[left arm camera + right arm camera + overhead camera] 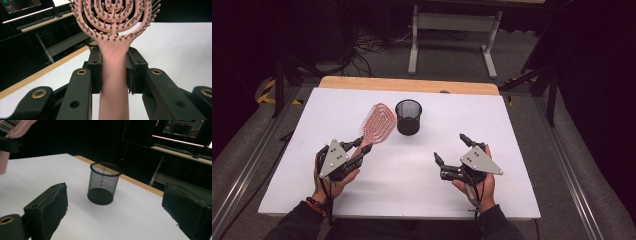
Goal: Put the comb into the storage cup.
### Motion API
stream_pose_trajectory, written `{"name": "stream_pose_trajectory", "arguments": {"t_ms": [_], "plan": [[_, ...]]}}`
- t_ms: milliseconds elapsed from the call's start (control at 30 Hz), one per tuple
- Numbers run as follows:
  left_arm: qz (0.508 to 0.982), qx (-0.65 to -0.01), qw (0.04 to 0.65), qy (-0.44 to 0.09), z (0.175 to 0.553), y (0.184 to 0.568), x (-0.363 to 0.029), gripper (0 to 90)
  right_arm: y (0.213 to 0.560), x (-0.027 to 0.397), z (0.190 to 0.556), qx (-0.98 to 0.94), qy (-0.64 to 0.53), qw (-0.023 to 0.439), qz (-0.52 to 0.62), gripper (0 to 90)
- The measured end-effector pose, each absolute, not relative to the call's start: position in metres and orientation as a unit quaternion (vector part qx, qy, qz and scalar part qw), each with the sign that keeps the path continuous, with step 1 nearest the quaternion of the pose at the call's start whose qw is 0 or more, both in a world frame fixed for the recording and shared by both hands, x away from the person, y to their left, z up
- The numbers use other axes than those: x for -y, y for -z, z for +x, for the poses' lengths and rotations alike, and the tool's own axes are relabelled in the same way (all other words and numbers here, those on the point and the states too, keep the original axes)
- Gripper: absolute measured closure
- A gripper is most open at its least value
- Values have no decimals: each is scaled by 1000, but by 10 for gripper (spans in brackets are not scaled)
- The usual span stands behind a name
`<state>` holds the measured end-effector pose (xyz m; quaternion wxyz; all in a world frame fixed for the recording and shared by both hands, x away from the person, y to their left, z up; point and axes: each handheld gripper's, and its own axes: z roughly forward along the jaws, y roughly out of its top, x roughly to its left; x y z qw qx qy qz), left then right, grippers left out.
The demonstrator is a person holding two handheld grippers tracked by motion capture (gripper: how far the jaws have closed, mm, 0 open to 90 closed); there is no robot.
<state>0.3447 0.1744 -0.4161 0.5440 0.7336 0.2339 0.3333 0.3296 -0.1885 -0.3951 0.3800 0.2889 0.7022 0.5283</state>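
Note:
A pink vented hairbrush [377,123] is held off the white table, its head pointing up and away toward the black mesh cup [408,116]. My left gripper [360,145] is shut on the brush handle [113,75], both pads pressing its sides just below the bristled head [115,17]. My right gripper [452,148] hovers at the right of the table with its jaws wide apart and nothing between them. In the right gripper view the mesh cup [103,183] stands upright between and beyond the two pads [51,206], and a bit of the brush [15,127] shows at the top left.
The white table top [412,190] has a wooden strip [409,85] along its far edge. Beyond it stand a grey table frame [452,35] and cables on the floor. Monitors [185,128] glow in the dark background.

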Motion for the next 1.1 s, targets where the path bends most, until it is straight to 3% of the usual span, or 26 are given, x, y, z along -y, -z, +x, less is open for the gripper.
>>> {"name": "stream_pose_trajectory", "arguments": {"t_ms": [467, 667, 1100], "plan": [[743, -205, 554, -314, 341, 425, -140, 696, 387, 165, 330, -701, -560, 351, 268, 50], [739, -200, 565, -308, 339, 427, -128, 696, 381, 161, 332, -697, -594, 304, 262, 85], [753, -174, 558, -304, 334, 439, -98, 696, 371, 163, 340, -673, -621, 275, 294, 111]]}}
